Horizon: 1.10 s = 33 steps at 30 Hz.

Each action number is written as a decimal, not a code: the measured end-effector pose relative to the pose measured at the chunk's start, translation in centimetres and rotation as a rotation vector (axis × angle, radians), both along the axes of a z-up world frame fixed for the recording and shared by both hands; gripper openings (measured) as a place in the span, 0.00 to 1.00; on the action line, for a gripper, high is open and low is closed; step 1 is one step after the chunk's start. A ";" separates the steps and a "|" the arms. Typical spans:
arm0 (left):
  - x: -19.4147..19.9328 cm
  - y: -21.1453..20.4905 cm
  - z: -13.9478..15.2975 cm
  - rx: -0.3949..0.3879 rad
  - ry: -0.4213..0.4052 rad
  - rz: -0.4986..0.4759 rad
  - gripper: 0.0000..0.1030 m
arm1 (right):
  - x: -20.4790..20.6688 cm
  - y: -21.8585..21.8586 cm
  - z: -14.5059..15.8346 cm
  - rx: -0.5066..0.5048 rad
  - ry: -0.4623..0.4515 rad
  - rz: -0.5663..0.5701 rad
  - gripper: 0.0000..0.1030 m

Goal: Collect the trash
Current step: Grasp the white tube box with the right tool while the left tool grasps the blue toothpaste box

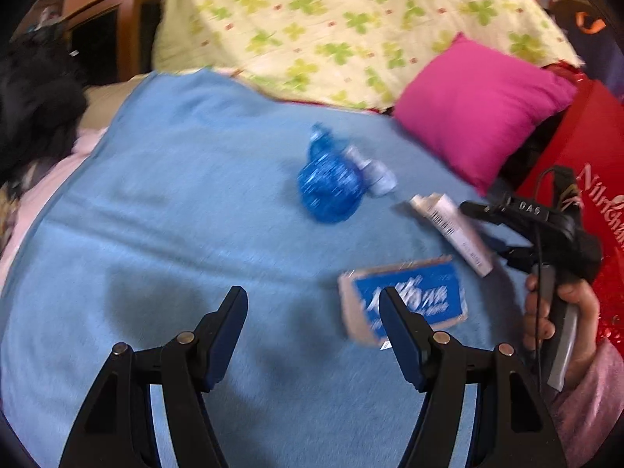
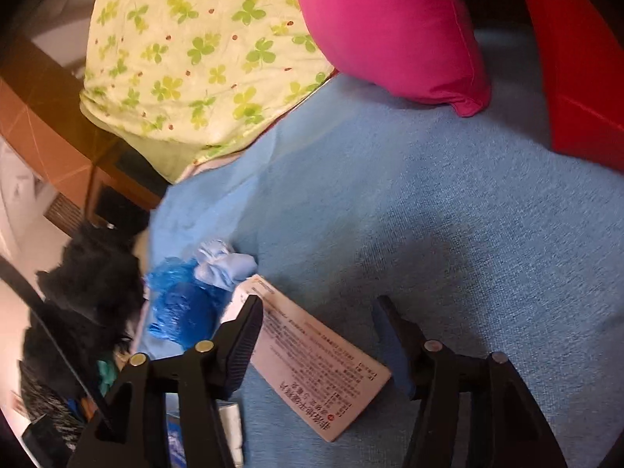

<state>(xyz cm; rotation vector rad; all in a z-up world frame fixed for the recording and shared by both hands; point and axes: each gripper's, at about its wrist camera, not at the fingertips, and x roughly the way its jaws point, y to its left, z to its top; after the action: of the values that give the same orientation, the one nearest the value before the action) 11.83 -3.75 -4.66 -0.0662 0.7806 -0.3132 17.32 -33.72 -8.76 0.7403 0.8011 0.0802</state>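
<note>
Trash lies on a light blue blanket (image 1: 175, 202). A crumpled blue plastic bag (image 1: 331, 187) sits mid-blanket with a pale paper wad (image 1: 374, 171) against it. A flat blue-and-white box (image 1: 409, 296) lies just behind the right finger of my left gripper (image 1: 312, 304), which is open and holds nothing. A long white printed box (image 2: 319, 366) lies between the fingers of my right gripper (image 2: 316, 304). It sits by the left finger, and the right finger stands clear of it, so this gripper is open. The blue bag (image 2: 183, 304) and wad (image 2: 222, 265) are to its left.
A red bag (image 1: 585, 148) with white lettering stands at the right edge, beside a pink cushion (image 1: 475, 105). A clover-print quilt (image 1: 331, 19) covers the back. A black furry thing (image 1: 35, 109) lies at the blanket's left edge. A hand (image 1: 561, 312) in a pink sleeve holds the right gripper.
</note>
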 end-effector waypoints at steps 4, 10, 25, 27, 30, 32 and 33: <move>1.7 -0.7 0.4 -0.101 -0.013 -0.066 0.72 | 0.2 0.7 0.3 0.007 0.016 0.061 0.66; 3.2 -3.1 0.1 -0.099 -0.035 -0.175 0.74 | 0.8 3.6 0.8 -0.120 0.031 0.146 0.74; 2.7 -5.1 -2.6 -0.056 0.080 -0.395 0.74 | 0.2 6.3 1.3 -0.415 0.040 0.160 0.48; 1.9 -5.3 -2.5 -0.051 0.085 -0.425 0.75 | -0.3 6.1 1.4 -0.413 0.053 0.152 0.48; 0.6 -5.9 -2.4 -0.037 0.091 -0.471 0.75 | -1.0 6.0 1.5 -0.412 0.082 0.138 0.48; -0.4 -6.5 -2.3 -0.022 0.084 -0.494 0.75 | -1.6 5.8 1.6 -0.406 0.098 0.126 0.48; -0.9 -6.8 -2.1 -0.004 0.073 -0.502 0.75 | -1.9 5.6 1.7 -0.402 0.101 0.123 0.48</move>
<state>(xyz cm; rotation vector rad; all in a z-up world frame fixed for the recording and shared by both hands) 10.96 -10.58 -6.76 0.1179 0.8640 -0.7912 15.42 -28.10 -7.05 0.3160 0.9243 -0.0087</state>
